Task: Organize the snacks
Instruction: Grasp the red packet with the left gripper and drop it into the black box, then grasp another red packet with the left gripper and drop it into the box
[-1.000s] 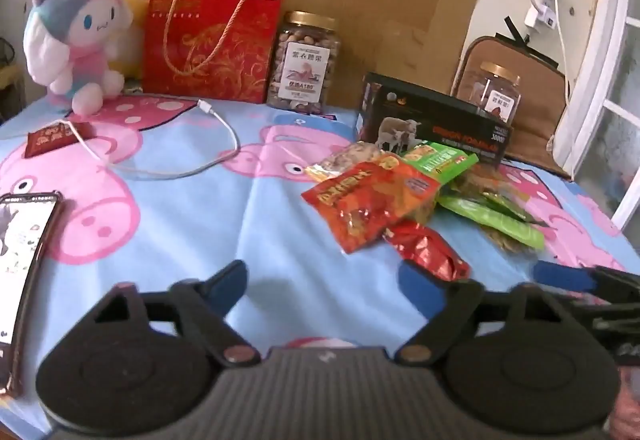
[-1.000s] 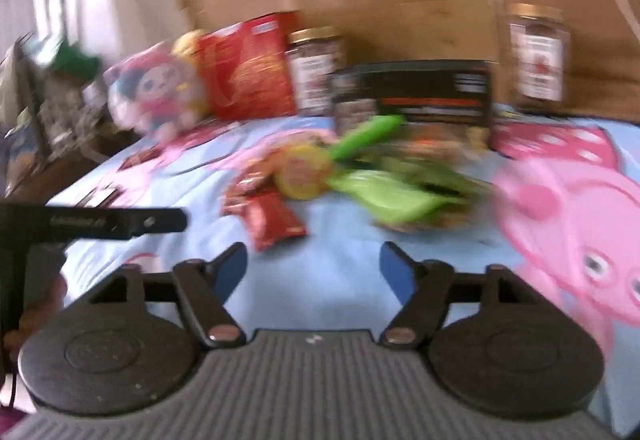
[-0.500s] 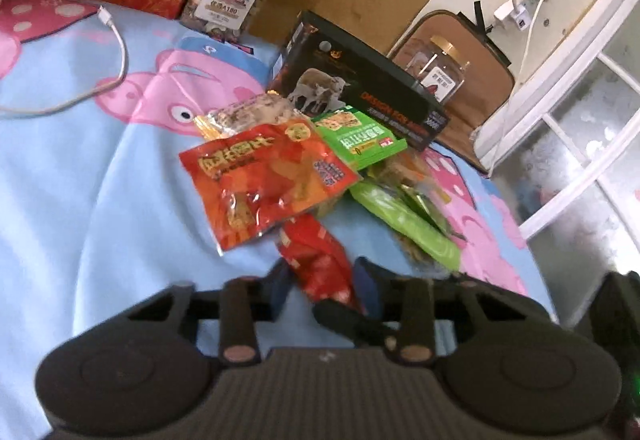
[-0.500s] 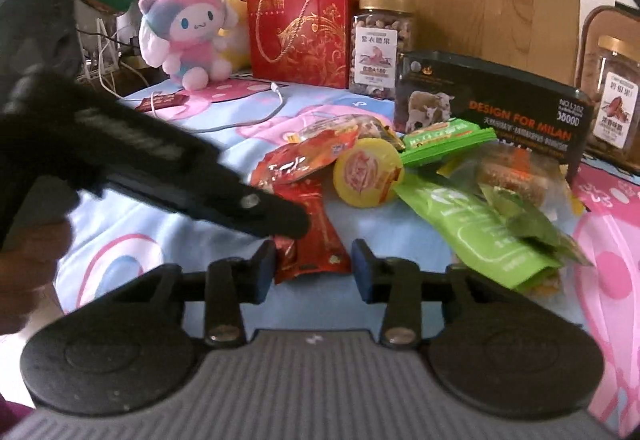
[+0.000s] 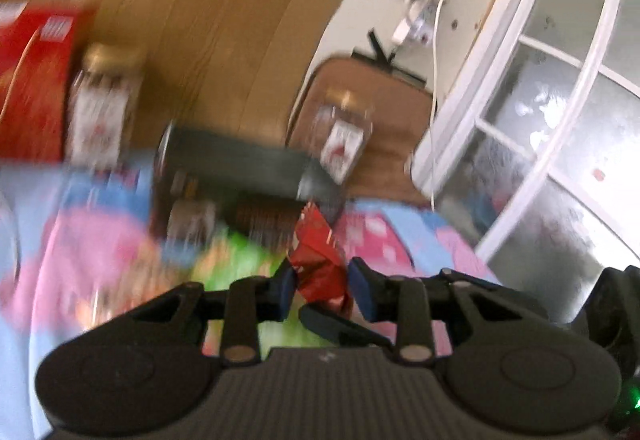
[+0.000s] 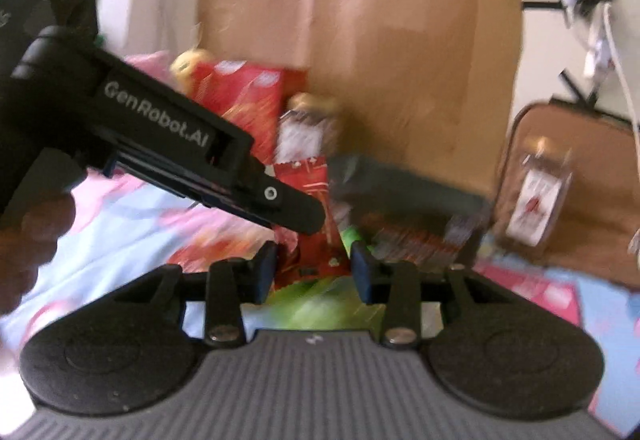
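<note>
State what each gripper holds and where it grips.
Both the left gripper and right gripper pinch the red snack packet at its lower end.

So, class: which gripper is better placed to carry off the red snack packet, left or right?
Left, probably: the left gripper clamps the red packet in its jaws, lifted; whether the right gripper grips it is unclear.

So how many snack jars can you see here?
2. One jar stands beside the red bag, left of the dark box; the other jar stands right of the box. Heavy blur may hide more.
</note>
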Motion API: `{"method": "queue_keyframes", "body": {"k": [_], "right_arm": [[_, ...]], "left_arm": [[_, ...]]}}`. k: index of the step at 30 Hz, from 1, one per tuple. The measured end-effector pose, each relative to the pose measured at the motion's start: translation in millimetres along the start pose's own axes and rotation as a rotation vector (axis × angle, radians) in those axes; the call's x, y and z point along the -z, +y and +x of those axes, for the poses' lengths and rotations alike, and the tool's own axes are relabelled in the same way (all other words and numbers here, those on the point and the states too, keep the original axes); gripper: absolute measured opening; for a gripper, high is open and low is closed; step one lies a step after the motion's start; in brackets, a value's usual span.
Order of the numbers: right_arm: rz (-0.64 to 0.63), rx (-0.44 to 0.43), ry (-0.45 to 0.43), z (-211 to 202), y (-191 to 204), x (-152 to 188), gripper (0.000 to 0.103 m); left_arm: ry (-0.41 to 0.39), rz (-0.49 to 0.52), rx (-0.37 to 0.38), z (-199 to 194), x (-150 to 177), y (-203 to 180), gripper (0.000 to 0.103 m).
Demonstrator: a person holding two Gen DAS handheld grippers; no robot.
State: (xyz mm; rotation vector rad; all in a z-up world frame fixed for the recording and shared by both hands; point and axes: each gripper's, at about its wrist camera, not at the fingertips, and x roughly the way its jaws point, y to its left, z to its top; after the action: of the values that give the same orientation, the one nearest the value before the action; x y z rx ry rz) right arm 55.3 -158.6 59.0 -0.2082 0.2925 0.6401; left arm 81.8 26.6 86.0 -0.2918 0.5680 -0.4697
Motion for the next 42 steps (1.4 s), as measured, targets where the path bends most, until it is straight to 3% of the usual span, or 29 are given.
{"method": "queue_keyframes", "body": {"k": [5,8,10,13,16,19,25,30,34,35,37,39,42], "right_arm": [[0.027,0.086,0.016,58.5,-40.6,-31.0,0.043],[0.079,0.098,0.069,92.9,-62.4,-35.0,0.046],[0.140,0.100,0.087,95.0,-71.3,-31.6,0.055],[0.208,0.067,0.046,68.6,-76.8,-17.7,0.055],[0.275,0.027,0.062,50.4,-77.0,-1.3,0.055],[0.359,-0.027,0.058,33.8,-80.5,17.4,0.054],[0.439,0.007,0.059,25.7,-87.6,20.4,0.053],[0.455,-0.007,0.126,50.6,-97.5,17.3,0.054],[0.599,-0.063,0.163,66.5,-115.8,26.0,0.053],[0.634,-0.072,0.165,69.7,-119.7,27.2,0.049],[0.681,-0.116,0.183,76.6,-123.8,28.9,0.023],[0.745,-0.161,0.184,75.4,-126.6,31.4,0.015],[0.872,-0.229,0.149,55.5,-134.3,41.3,0.012]], "left_arm": [[-0.043,0.029,-0.094,62.2,-47.2,-2.9,0.034],[-0.015,-0.020,-0.156,90.7,-56.7,6.6,0.035],[-0.010,-0.054,-0.143,88.2,-52.2,10.3,0.032],[-0.057,0.000,-0.120,63.8,-33.4,7.6,0.035],[-0.057,0.017,-0.124,43.2,-16.7,10.9,0.036],[-0.070,-0.036,-0.117,19.3,4.9,25.8,0.036],[-0.054,-0.184,-0.116,-4.3,29.6,52.8,0.036],[-0.004,-0.187,-0.133,8.0,22.1,53.7,0.036],[0.052,-0.180,-0.121,38.8,2.9,49.5,0.040],[0.063,-0.174,-0.128,47.9,-0.6,48.0,0.041],[0.080,-0.169,-0.147,63.6,-5.2,46.8,0.042],[0.101,-0.188,-0.135,72.2,-5.0,46.8,0.042],[0.102,-0.196,-0.094,70.5,3.1,42.2,0.059]]}}
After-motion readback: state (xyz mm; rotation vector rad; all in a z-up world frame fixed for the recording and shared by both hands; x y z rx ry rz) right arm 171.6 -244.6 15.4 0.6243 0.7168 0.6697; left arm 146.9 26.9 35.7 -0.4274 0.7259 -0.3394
